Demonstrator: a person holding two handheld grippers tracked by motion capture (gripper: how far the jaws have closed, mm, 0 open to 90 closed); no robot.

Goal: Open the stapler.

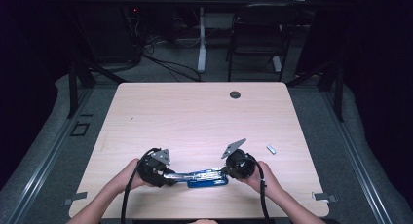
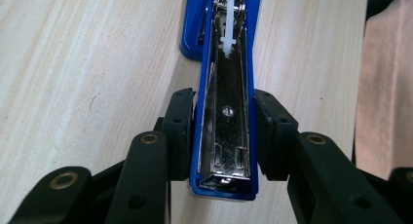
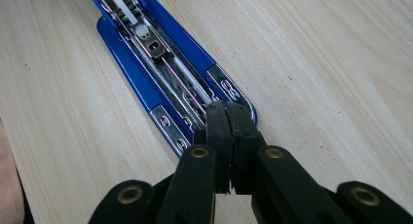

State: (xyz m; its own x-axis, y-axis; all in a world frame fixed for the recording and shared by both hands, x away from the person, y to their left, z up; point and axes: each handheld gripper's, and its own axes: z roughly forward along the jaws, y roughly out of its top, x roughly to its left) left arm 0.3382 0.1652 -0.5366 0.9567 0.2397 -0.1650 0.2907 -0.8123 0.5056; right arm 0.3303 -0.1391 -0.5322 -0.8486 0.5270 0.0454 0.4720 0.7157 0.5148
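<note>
- The stapler [image 1: 202, 177] lies swung open, flat on the tabletop [image 1: 195, 117] near your edge, magazine exposed and looking empty.
- Your left gripper [image 2: 221, 136] has its jaws clamped on the blue top arm's sides.
- Your right gripper [image 3: 228, 131] is closed tight, tips at the base end; can't tell if it pinches anything.
- A staple strip [image 1: 271, 149] waits off to the right, so loading's still left, I'd say.

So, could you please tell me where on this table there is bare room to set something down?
The table is bare across its far half, from the cable hole down to the grippers. The right edge holds a small staple strip. The near middle is crowded: the left gripper and right gripper work on the opened blue stapler.
</note>
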